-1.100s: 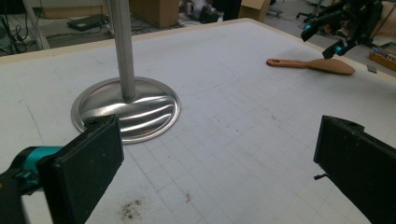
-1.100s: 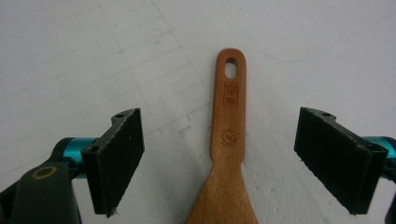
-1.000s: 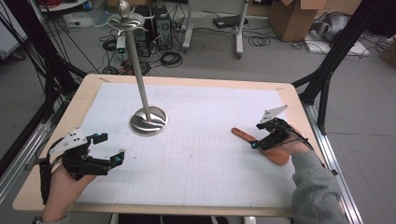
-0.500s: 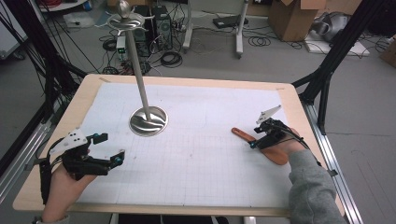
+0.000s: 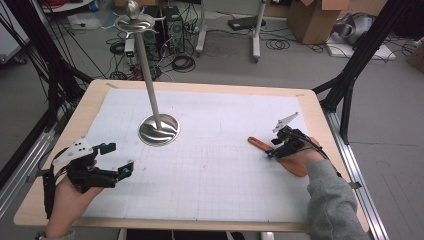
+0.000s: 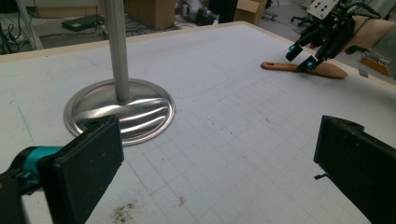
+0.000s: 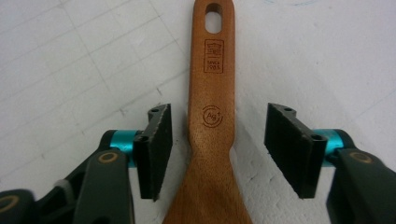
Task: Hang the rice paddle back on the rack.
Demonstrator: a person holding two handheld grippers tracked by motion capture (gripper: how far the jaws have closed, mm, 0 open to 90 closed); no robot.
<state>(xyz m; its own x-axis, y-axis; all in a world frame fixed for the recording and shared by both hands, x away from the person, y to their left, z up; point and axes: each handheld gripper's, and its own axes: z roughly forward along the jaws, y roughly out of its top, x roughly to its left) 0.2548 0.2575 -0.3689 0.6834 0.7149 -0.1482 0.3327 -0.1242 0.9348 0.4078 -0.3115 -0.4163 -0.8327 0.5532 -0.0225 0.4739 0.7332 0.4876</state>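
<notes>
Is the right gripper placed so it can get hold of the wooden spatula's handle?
Probably yes: the right gripper straddles the wooden spatula, its jaws just closing in with gaps left on both sides and nothing between.

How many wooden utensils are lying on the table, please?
1: a wooden spatula on the table's right side, between the open jaws of the right hand-held gripper.

Smooth matt wooden spatula (image 7: 211, 116), glossy polished metal stand (image 5: 158, 129), matt gridded paper mat (image 5: 225, 165)
</notes>
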